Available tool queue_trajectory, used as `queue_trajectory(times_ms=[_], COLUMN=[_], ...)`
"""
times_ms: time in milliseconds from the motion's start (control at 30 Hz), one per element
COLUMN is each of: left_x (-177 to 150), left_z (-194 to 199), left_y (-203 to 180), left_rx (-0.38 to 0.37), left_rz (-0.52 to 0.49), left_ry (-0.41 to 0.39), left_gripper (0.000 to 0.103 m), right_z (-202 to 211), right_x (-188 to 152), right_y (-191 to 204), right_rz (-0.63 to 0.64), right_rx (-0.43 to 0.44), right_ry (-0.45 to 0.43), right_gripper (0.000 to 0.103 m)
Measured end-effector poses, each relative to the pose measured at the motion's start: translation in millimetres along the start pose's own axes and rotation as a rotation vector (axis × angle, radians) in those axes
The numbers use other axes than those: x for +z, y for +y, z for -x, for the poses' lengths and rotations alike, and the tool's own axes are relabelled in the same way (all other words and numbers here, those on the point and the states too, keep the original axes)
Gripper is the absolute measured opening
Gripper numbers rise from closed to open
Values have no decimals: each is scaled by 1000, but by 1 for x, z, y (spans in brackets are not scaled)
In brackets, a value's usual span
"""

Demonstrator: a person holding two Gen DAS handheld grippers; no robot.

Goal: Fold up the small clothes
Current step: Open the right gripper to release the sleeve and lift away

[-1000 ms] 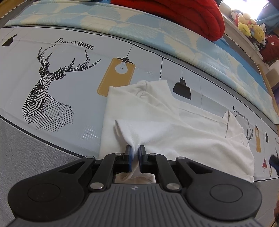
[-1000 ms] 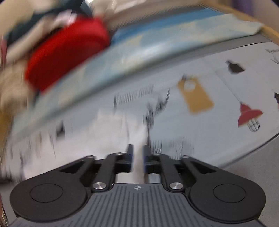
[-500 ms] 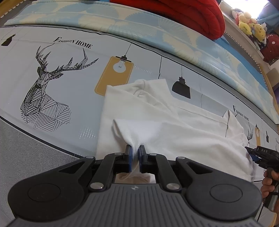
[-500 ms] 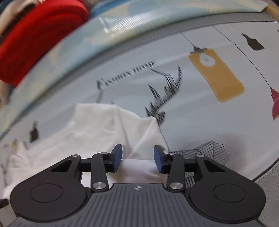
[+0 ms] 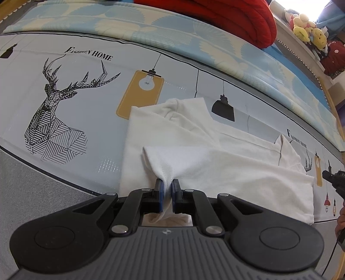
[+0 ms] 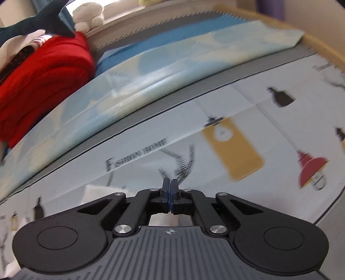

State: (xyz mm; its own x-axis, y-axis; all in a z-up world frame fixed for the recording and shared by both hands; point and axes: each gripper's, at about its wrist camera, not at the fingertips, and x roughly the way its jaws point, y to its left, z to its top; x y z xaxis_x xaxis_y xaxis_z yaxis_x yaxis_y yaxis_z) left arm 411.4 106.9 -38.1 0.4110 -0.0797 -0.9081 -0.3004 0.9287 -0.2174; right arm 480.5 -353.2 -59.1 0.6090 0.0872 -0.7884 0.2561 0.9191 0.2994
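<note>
A small white garment [image 5: 215, 155] lies partly folded on the printed mat [image 5: 64, 90]. My left gripper [image 5: 166, 188] is shut on a bunched near edge of the white garment and holds that fold over the rest of the cloth. My right gripper [image 6: 170, 189] is shut with its pads touching and nothing between them, above the mat; only a sliver of the white garment [image 6: 94, 190] shows at its lower left. The right gripper's tip [image 5: 333, 178] shows at the right edge of the left wrist view, beside the garment's right end.
A red folded blanket [image 5: 226, 19] and a blue patterned sheet [image 5: 151, 30] lie behind the mat. Plush toys [image 5: 306, 30] sit on a ledge at the far right. Grey fabric [image 5: 32, 183] borders the mat's near edge.
My right gripper has let go, pulled away from the garment and closed empty. My left gripper keeps its hold and has barely moved.
</note>
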Motion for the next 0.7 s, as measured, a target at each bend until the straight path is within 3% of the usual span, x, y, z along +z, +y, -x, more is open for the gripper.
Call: queue_trajectory(times_ms=[200, 267, 300, 367, 567, 600, 633, 700], left_x=[0, 1, 2, 4, 4, 3, 3, 4], left_z=[0, -1, -1, -1, 2, 3, 4, 6], left_y=[2, 4, 6, 9, 15, 16, 19, 24], left_rx=[3, 6, 7, 4, 35, 49, 61, 65], left_rz=[2, 6, 6, 10, -26, -33, -38, -32], left_ry=[-1, 0, 0, 2, 10, 5, 0, -8], left_gripper=[8, 8, 8, 8, 11, 11, 11, 11], right_z=[-3, -9, -11, -10, 13, 13, 15, 10], right_x=[1, -3, -5, -8, -39, -39, -55, -70], right_y=[-3, -1, 2, 5, 14, 14, 13, 2], right_rz=[-32, -29, -1, 39, 334, 334, 440, 502], right_rx=[38, 88, 103, 122, 244, 244, 248, 175], right_ry=[40, 136, 162, 189, 287, 287, 335, 376], right_gripper=[9, 42, 47, 46, 47, 47, 45, 42])
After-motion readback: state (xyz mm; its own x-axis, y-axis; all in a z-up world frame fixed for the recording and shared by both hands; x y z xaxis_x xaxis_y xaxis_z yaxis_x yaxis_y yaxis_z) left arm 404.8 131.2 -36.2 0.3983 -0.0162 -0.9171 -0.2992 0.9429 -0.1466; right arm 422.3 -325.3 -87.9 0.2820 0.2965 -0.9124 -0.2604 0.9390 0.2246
